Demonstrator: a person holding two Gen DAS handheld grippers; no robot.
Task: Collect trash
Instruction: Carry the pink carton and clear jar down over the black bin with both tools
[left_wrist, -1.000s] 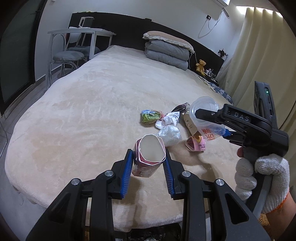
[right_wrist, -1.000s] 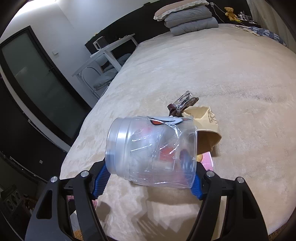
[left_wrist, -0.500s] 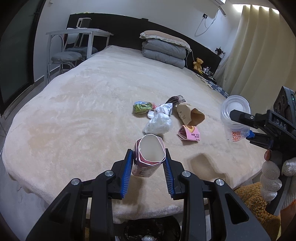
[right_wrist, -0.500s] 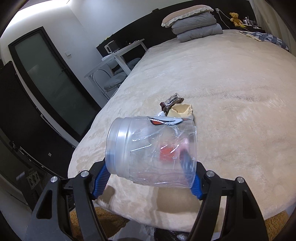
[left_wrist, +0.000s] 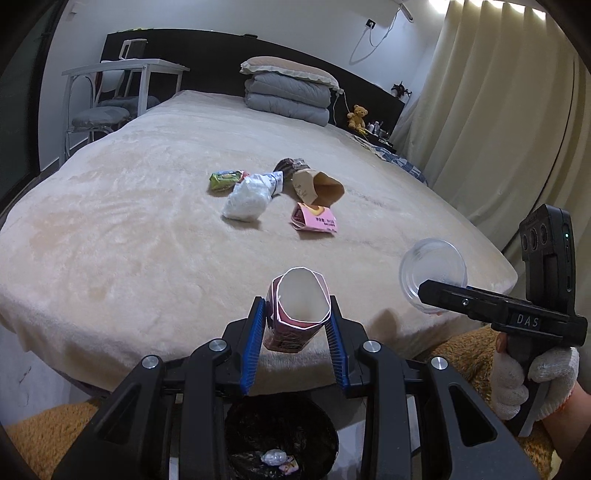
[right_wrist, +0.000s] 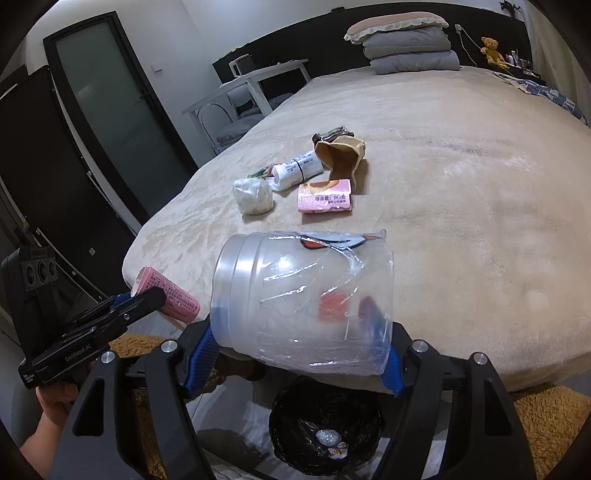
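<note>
From the left wrist, the left gripper (left_wrist: 297, 347) pinches a pink carton (left_wrist: 295, 314), open end up, over the near edge of the bed (left_wrist: 110, 229). A black-lined bin (left_wrist: 280, 439) sits on the floor below. Wrappers (left_wrist: 280, 195) lie mid-bed. At right, a gloved hand (left_wrist: 532, 380) holds the other tool.

From the right wrist, the right gripper (right_wrist: 295, 354) clamps a clear plastic cup (right_wrist: 303, 302) lying sideways, above the same bin (right_wrist: 325, 432) past the bed's near edge. The carton (right_wrist: 170, 291) shows at left.
</note>
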